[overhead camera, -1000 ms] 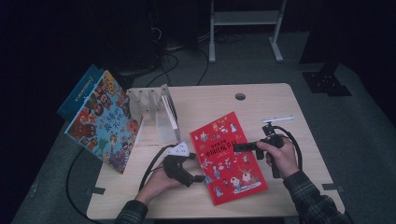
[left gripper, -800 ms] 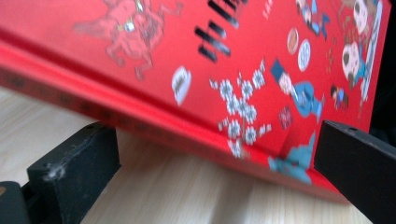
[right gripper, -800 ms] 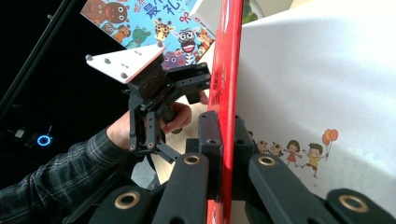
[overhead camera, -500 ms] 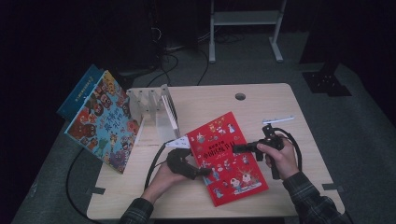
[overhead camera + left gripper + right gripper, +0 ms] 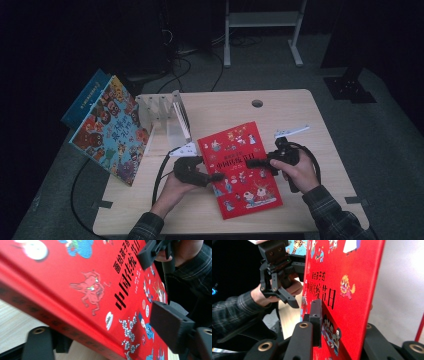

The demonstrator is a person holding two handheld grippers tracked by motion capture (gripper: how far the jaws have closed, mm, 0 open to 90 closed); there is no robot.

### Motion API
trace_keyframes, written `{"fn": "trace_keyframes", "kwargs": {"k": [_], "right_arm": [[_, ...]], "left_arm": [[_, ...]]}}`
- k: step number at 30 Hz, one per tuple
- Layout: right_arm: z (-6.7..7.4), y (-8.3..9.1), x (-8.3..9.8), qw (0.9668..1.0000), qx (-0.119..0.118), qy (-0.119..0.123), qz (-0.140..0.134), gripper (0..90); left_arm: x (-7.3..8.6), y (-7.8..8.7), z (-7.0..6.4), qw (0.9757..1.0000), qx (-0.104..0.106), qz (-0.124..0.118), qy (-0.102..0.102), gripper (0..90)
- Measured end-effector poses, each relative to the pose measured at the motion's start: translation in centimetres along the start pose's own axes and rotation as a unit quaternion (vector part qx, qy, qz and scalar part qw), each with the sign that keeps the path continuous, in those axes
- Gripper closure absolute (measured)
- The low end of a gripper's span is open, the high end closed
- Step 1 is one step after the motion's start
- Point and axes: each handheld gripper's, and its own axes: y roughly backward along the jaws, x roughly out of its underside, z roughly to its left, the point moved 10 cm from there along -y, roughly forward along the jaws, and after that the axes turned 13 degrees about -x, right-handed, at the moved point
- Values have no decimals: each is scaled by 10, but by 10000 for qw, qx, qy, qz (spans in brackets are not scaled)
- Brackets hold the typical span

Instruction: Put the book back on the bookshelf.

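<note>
Just been closing the left tongs (image 5: 217,176) round the red book (image 5: 245,195)'s edge, not pinching yet. Just been loosening the right tongs (image 5: 248,163) on its other edge; hard to tell if gripping. Likely swapping hands.

White rack (image 5: 165,112) and colourful picture books (image 5: 111,132) at table's (image 5: 280,107) left

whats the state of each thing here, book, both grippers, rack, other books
red book: closed, cover up, flat on table
left gripper: jaws astride book's edge, just been closing
right gripper: jaws around the opposite edge, just been opening
white rack: upright
colourful books: closed, leaning tilted beside rack
</note>
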Motion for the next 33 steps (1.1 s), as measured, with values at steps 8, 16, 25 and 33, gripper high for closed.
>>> {"fn": "trace_keyframes", "kwargs": {"k": [8, 16, 25, 33], "right_arm": [[-4, 1, 3, 9978, 473, 450, 149, 579], [-12, 1, 8, 9873, 1316, 771, 449, 432], [-7, 7, 8, 9838, 1533, 750, 556, 429], [-11, 20, 3, 9819, 1722, 693, 382, 433]], "left_arm": [[-5, 6, -1, 9997, -129, -194, -60, 437], [-8, 8, -2, 9995, -141, -283, -71, 511], [-15, 12, -6, 9989, -132, -431, -95, 554], [-21, 20, -4, 9981, -188, -578, -115, 629]]}}
